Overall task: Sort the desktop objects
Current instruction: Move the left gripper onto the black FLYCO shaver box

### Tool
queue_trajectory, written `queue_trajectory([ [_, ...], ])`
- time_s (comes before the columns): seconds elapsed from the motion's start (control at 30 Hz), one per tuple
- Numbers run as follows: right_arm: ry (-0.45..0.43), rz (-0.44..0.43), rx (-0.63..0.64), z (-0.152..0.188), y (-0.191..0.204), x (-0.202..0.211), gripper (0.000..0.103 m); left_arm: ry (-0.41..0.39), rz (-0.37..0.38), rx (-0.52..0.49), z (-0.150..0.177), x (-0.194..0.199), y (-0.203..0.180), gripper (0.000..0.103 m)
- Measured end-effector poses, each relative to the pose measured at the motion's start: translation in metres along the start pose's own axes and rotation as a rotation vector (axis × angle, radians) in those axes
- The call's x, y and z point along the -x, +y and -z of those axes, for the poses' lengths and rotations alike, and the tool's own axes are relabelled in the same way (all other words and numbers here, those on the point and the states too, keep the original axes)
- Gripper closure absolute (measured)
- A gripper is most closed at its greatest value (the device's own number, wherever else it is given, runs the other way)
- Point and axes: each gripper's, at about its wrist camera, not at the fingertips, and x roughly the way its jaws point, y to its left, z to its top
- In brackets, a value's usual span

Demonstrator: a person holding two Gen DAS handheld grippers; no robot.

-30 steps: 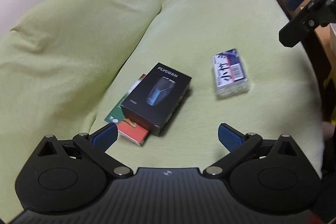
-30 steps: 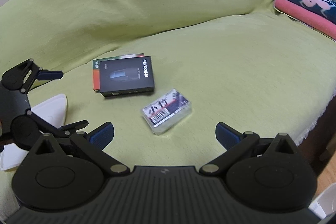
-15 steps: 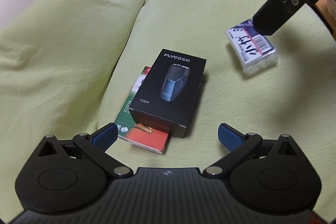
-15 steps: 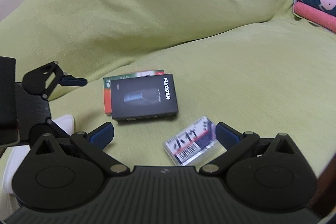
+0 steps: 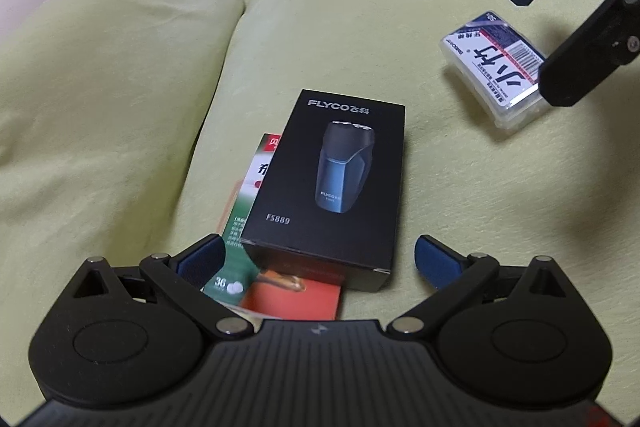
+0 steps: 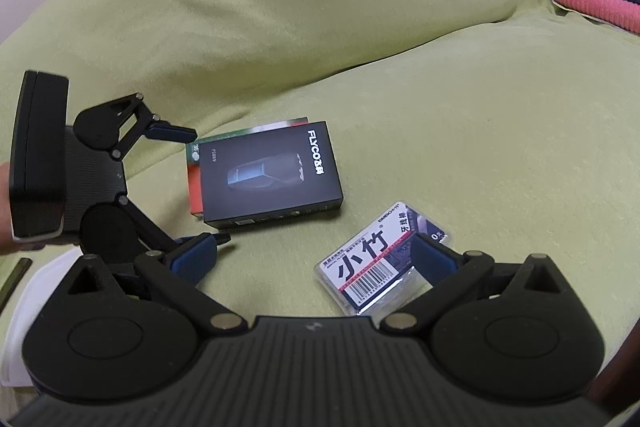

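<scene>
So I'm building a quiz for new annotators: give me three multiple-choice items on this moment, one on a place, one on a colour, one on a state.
1. Where does the black FLYCO shaver box lie?
A. On top of a green and red box
B. Inside a white tray
C. On the pink towel

2. What colour are the pads of the left gripper?
A. Red
B. Blue
C. White

3. How does the right gripper stand?
A. Shut on the shaver box
B. Shut on nothing
C. Open, one finger over the clear floss-pick box

Answers: 1 A, the green and red box sticks out from under it on the green sofa cover. 2 B, both pads show dark blue. 3 C, its jaws are spread wide and nothing is clamped.
</scene>
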Motion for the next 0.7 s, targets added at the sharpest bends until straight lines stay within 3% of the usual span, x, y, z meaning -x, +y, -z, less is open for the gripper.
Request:
queue_trajectory([
  [0.37, 0.020, 0.004, 0.060, 0.005, 0.012, -0.007, 0.001, 0.006, 0.035, -0.023, 0.001, -0.013, 0.006, 0.019],
  [0.7, 0.018, 0.032, 0.028, 0.003, 0.004, -0.008, 0.001, -0.010, 0.054, 0.031, 0.000, 0.000, 0.001, 0.022],
])
